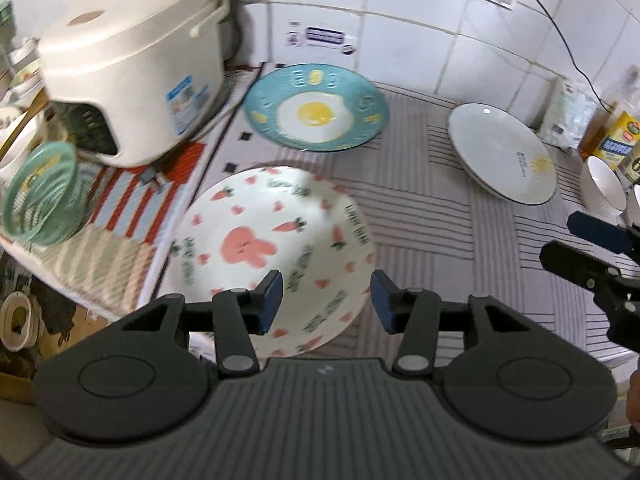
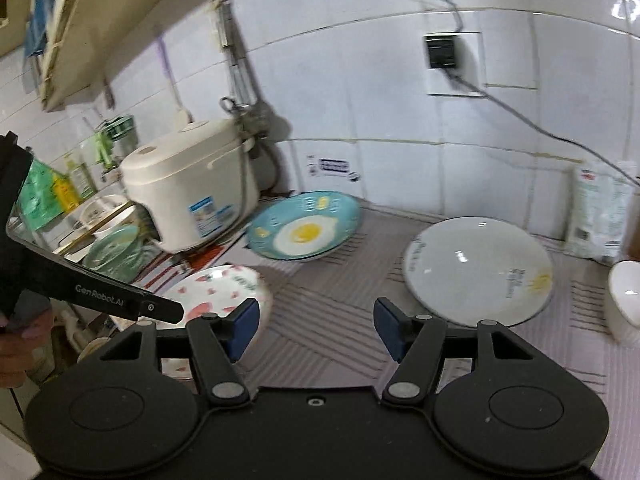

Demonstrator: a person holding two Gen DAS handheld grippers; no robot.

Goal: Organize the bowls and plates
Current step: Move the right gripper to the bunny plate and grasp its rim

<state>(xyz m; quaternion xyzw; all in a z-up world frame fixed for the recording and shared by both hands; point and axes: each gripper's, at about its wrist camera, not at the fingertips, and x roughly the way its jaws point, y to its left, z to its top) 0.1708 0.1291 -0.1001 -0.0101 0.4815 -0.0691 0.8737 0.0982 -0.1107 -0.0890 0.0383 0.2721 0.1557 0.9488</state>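
Three plates lie apart on the striped mat (image 1: 420,208) that covers the desk. The rabbit plate (image 1: 272,248), white with pink hearts and carrots, is nearest, at the mat's left edge below the rice cooker (image 1: 132,80). The egg plate (image 1: 316,108), blue with a fried egg painted on it, sits at the back near the tiled wall, just right of the cooker. The white plate (image 1: 504,152), dark-rimmed with a small sun mark, lies to the right, near a white bowl (image 1: 606,188) at the mat's far right edge. The left gripper (image 1: 326,300) hangs over the rabbit plate's near rim, its jaws partly apart with nothing clamped between them. The right gripper (image 2: 316,330) hovers above bare mat between the rabbit plate and the white plate, its jaws standing wider and empty. A green mesh basket (image 1: 44,196) rests on the striped cloth left of the cooker.
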